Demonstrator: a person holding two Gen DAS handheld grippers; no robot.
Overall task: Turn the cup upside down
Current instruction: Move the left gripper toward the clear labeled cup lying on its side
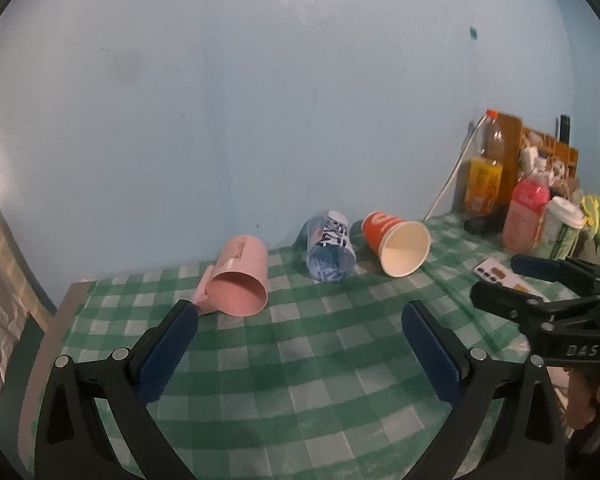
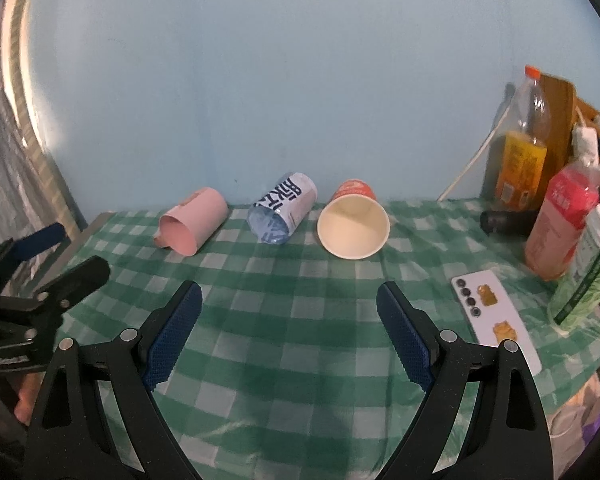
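Three cups lie on their sides at the back of the green checked table (image 1: 300, 360), mouths toward me: a pink mug (image 1: 240, 276) (image 2: 192, 222) at left, a blue-and-white cup (image 1: 330, 246) (image 2: 282, 208) in the middle, an orange paper cup (image 1: 396, 242) (image 2: 354, 220) at right. My left gripper (image 1: 300, 316) is open and empty, short of the cups, its left finger tip close to the pink mug. My right gripper (image 2: 290, 296) is open and empty, a little in front of the cups. Each gripper shows at the edge of the other's view.
At the back right stand an orange-capped bottle (image 2: 520, 148), a pink bottle (image 2: 560, 220), a green-and-white lidded cup (image 2: 588, 276) and a wooden rack (image 1: 548, 148). A white card (image 2: 492, 312) lies on the cloth. The table's left edge (image 1: 60, 312) is near the pink mug.
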